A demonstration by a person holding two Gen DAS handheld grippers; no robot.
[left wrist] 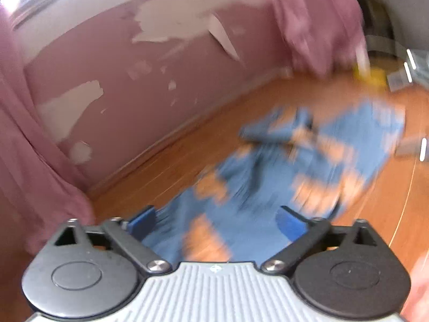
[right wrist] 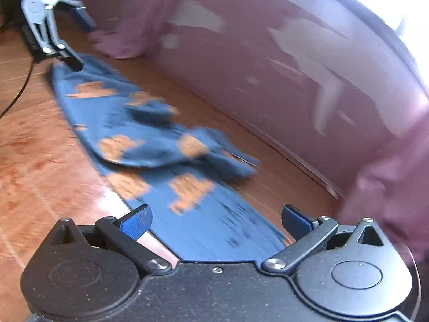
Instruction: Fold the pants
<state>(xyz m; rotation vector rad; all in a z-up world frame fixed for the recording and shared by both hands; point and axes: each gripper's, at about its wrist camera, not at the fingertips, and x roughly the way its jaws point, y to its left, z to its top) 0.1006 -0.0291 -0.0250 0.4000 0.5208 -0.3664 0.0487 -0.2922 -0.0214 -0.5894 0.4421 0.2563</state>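
Clearly we handle soft, light cloth: the blue pants (right wrist: 150, 134) with orange patches lie rumpled on the wooden floor (right wrist: 40, 161), along the peeling pink wall (left wrist: 128, 75). Our left gripper (left wrist: 217, 218) and right gripper (right wrist: 215, 218) both stand wide open over the fabric, gripping nothing. We judge the two ends best for holding. A pink curtain (left wrist: 316, 21) hangs near; a cable (right wrist: 18, 94) trails beside.

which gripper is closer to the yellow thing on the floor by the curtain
Right. The yellow thing lies past the pants' far end, where the right gripper works; the left gripper is at the near end.
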